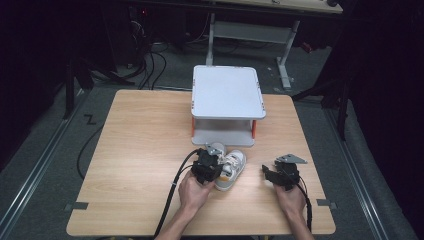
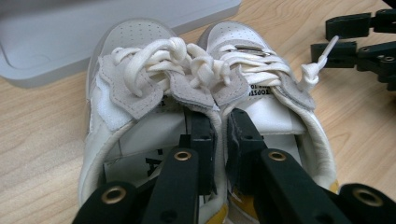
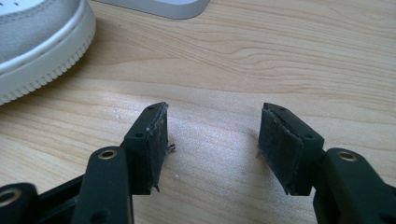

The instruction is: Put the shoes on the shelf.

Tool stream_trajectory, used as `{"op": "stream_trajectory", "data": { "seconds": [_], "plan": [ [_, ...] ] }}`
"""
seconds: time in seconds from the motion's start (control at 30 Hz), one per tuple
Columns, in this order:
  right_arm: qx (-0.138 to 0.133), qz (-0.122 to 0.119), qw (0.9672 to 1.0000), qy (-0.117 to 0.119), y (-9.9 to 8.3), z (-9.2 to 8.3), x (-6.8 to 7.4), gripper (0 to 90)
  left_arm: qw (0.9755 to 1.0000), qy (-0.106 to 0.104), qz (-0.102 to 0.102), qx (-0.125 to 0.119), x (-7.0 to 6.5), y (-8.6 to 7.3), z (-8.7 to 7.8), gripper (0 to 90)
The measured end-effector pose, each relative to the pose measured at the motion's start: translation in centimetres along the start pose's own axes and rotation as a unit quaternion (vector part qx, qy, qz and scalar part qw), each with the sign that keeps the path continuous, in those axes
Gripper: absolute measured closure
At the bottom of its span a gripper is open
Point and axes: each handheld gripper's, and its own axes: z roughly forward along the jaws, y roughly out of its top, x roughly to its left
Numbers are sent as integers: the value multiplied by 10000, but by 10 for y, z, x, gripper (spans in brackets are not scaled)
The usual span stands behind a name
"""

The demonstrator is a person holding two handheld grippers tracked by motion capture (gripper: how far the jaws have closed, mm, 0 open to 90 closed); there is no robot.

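Note:
A pair of small white and grey sneakers (image 1: 233, 169) stands side by side on the wooden table (image 1: 140, 140), toes toward the grey stand. In the left gripper view the left shoe (image 2: 126, 51) and right shoe (image 2: 243, 35) touch, with white laces knotted between them. My left gripper (image 2: 222, 123) has one jaw inside each shoe and is shut on the two inner collars, pinching them together. From above, that gripper (image 1: 216, 162) sits at the heels. My right gripper (image 3: 212, 135) rests open on bare wood to the right of the shoes, nothing between its pads.
A grey two-level stand (image 1: 227, 90) with orange posts sits at the table's far middle, just beyond the shoes. The right gripper (image 2: 359, 42) appears to the shoes' right in the left gripper view. One sneaker's sole (image 3: 32, 32) lies at the upper left of the right gripper view.

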Motion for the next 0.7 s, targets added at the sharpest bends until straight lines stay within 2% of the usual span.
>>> {"op": "stream_trajectory", "data": {
  "seconds": [0.13, 0.23, 0.4, 0.53, 0.63, 0.7],
  "plan": [
    [-8, -5, 10000, 13, 0, 0, 0, 425, 9998, -58, 164, -37, 0, 3, -5, 823],
    [-6, -22, 10000, 12, 0, 0, 0, 435, 9997, -104, 183, -84, 3, 6, -7, 823],
    [-37, -5, 10000, 18, -1, -1, -1, 519, 9997, -30, 199, -161, 8, 14, -11, 823],
    [-38, -135, 9999, 67, 1, -3, 0, 574, 9996, 19, 192, -192, 15, 21, -8, 823],
    [-213, -244, 9994, 129, 6, -10, 3, 604, 9996, 70, 175, -212, 18, 27, -4, 823],
    [-387, -214, 9987, 253, 10, -15, 3, 612, 9996, 79, 132, -223, 22, 30, 0, 822]
  ]
}}
